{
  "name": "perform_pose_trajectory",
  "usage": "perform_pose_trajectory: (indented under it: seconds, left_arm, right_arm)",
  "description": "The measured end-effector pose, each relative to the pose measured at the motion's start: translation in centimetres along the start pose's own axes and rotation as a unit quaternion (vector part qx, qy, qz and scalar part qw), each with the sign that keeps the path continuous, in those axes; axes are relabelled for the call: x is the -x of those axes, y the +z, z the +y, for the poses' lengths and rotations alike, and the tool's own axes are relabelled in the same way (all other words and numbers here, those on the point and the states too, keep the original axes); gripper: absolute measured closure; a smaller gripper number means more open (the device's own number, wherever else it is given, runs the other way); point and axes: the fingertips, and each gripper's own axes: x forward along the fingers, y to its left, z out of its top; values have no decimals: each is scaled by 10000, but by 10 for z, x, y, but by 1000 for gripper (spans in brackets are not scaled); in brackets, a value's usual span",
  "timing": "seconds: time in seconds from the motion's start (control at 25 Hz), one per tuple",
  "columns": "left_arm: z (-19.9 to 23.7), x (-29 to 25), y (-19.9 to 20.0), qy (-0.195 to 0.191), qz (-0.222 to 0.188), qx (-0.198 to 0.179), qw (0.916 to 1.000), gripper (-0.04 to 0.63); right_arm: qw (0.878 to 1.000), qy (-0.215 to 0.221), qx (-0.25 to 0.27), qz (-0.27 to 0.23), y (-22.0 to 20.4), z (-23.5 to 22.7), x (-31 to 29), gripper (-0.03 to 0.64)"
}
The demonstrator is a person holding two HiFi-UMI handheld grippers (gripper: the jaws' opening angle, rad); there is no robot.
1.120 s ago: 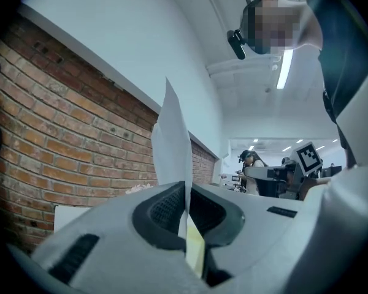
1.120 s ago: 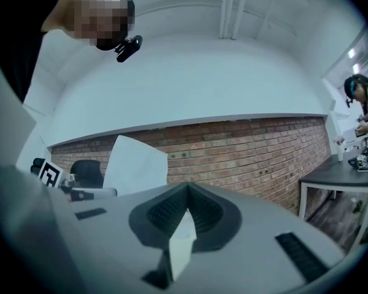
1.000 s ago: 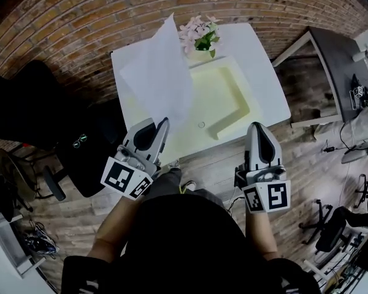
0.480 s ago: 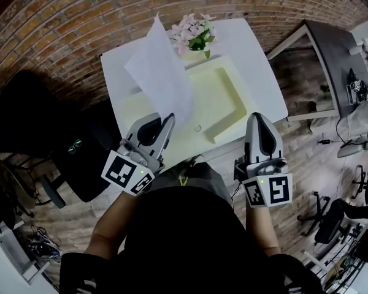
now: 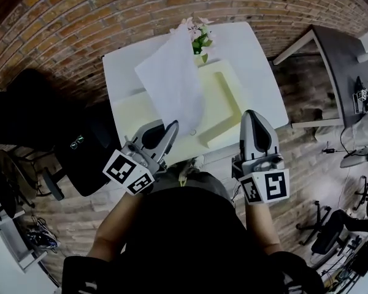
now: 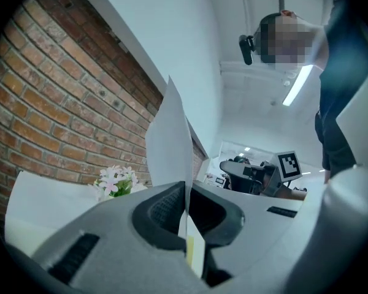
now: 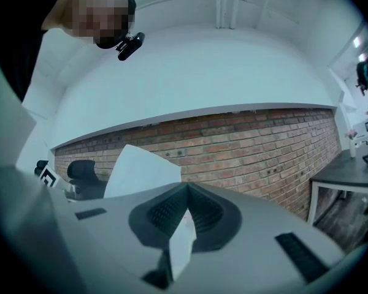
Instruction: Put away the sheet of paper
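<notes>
Brick wall backs a white desk, and most of the desk's near half is taken up by a pale yellow tray with a raised rim.

Above the tray's left part stands the sheet. It is in the air, nearly upright and leaning away from the person, touching neither tray nor desk as far as the head view shows.

Its near bottom edge is pinched in the left hand-held gripper. That gripper's own view shows the jaws clamped flat on the paper, which rises straight out of them.

The right hand-held gripper hangs beside the tray's near right corner, jaws together at the tips and gripping nothing that I can make out.

A small pot of pink flowers sits at the tray's far edge, just behind the sheet's top.

So the sheet is picked up and carried, but not put away. Laying it down, most likely in the tray, and letting go are left.
</notes>
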Motion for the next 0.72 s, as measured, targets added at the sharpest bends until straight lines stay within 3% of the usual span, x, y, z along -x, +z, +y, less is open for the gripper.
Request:
perform_pose_trajectory:
  seconds: [0.16, 0.28, 0.36, 0.72]
  left_arm:
    - [14, 1, -33, -4, 223, 809, 9965, 571]
    - [30, 8, -67, -57, 536, 1722, 9836, 571]
    - [41, 14, -88, 14, 722, 2069, 9757, 571]
    - [71, 40, -158, 693, 1610, 2266, 9581, 571]
  right_arm:
    - [9998, 103, -68, 153, -13, -6, -4, 603]
    - [9995, 179, -96, 250, -20, -6, -6, 603]
    - [9993, 220, -103, 294, -24, -6, -8, 603]
    - [9986, 305, -116, 428, -35, -6, -16, 603]
